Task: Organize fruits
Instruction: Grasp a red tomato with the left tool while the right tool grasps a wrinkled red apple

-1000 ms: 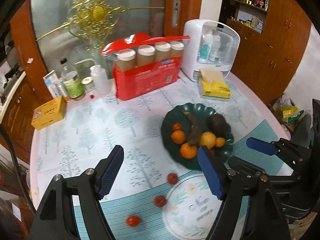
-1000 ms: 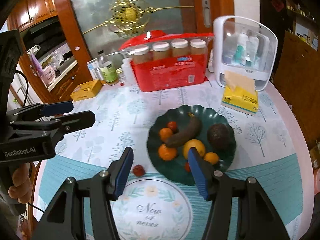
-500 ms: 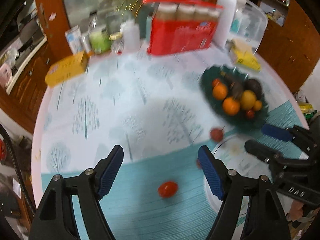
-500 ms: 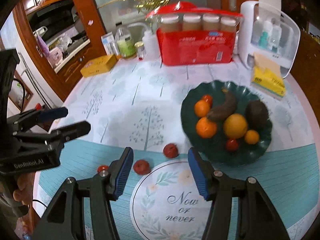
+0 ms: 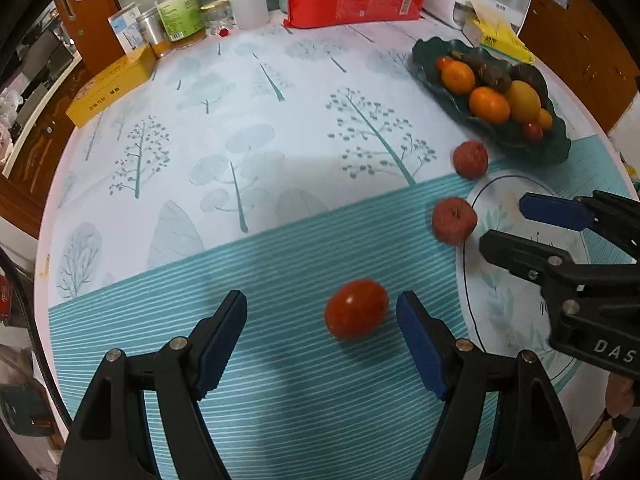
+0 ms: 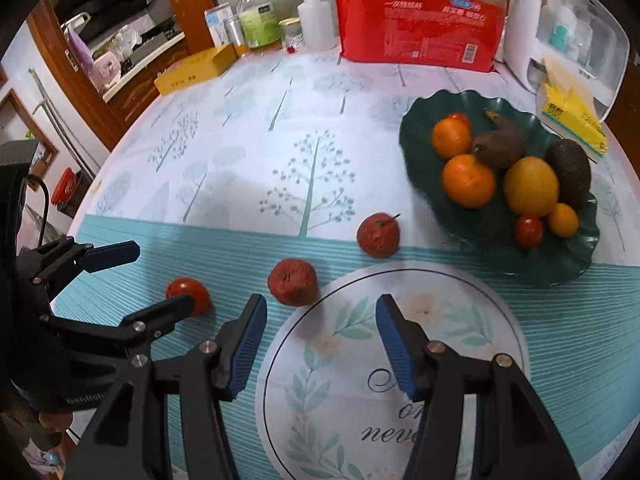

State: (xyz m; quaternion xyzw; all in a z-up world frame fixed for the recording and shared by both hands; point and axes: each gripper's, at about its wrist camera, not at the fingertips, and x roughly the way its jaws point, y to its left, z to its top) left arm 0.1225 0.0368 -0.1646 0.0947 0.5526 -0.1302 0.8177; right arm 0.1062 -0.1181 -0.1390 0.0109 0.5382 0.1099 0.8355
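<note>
Dropping toward the table since a second ago, both grippers now sit much closer to the cloth, and the loose fruit has grown large in each view. The left gripper (image 5: 322, 320) hangs with its jaws wide apart and nothing gripped; a smooth, glossy cherry tomato (image 5: 356, 309) lies on the teal striped band between the blue pads, nearer the right one, touching neither. The right gripper (image 6: 320, 336) is parted more narrowly and empty, poised over the round printed placemat (image 6: 472, 320). Just beyond its left pad sits a dull red, wrinkled small fruit (image 6: 293, 282) at the placemat's rim, and a second one with a stem (image 6: 378, 235) lies farther off, near the dark green scalloped plate (image 6: 416, 148). That plate holds oranges, a yellow citrus, a dark avocado, a brownish banana and another small tomato. Open cloth stretches left and far of the loose fruit; the table's curved edge runs close on the near left, and boxes and bottles line the far side.
</note>
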